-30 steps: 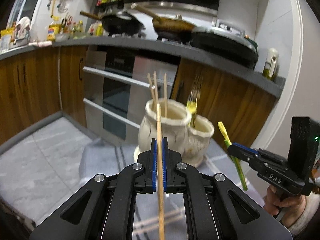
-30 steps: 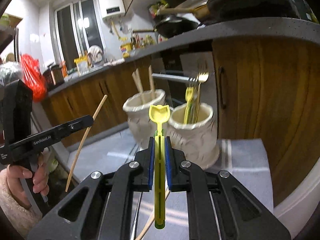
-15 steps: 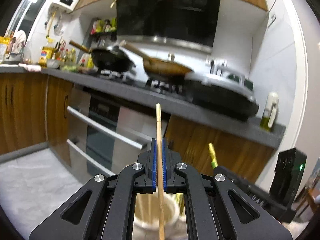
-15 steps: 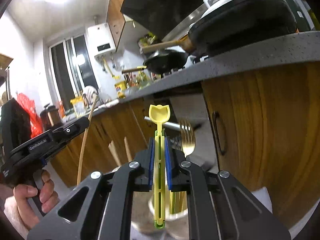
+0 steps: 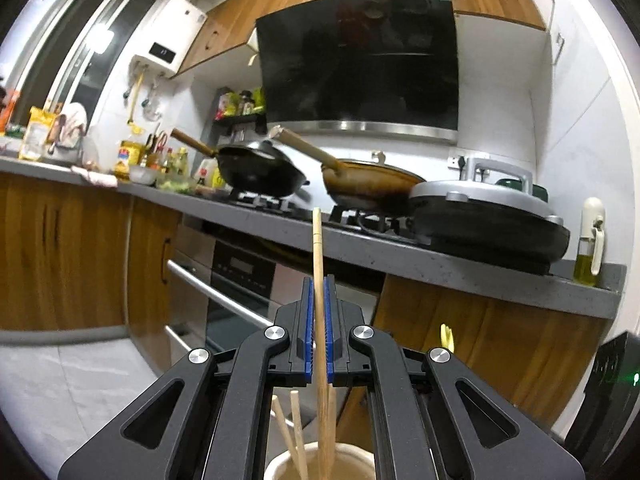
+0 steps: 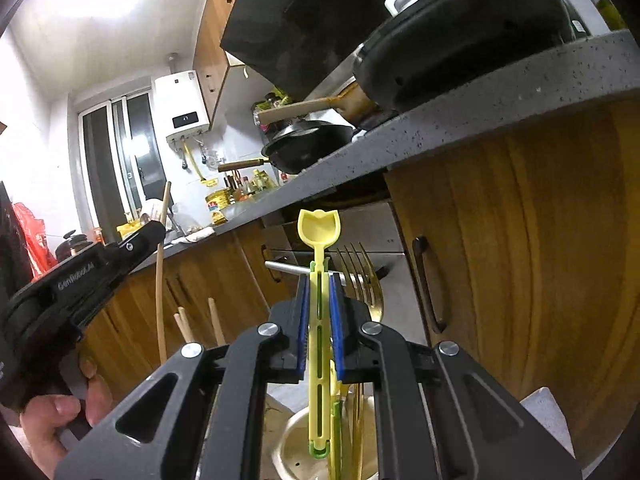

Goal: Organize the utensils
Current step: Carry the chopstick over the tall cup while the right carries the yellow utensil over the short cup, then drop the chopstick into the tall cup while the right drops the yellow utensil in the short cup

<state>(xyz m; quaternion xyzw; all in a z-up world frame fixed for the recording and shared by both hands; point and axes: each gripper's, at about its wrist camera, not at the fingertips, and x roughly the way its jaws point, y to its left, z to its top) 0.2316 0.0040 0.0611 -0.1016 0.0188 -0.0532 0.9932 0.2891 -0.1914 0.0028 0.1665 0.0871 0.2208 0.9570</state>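
Two tools, utensils clamped upright.

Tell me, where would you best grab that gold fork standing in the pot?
Grip the gold fork on its neck just below the tines, coming down from above. It stands upright, tines up, in the cream pot, so its handle is sunk out of reach. The neck is narrow enough for flat pads. The right hand-held gripper, already shut on the yellow spoon, would have to free up first.
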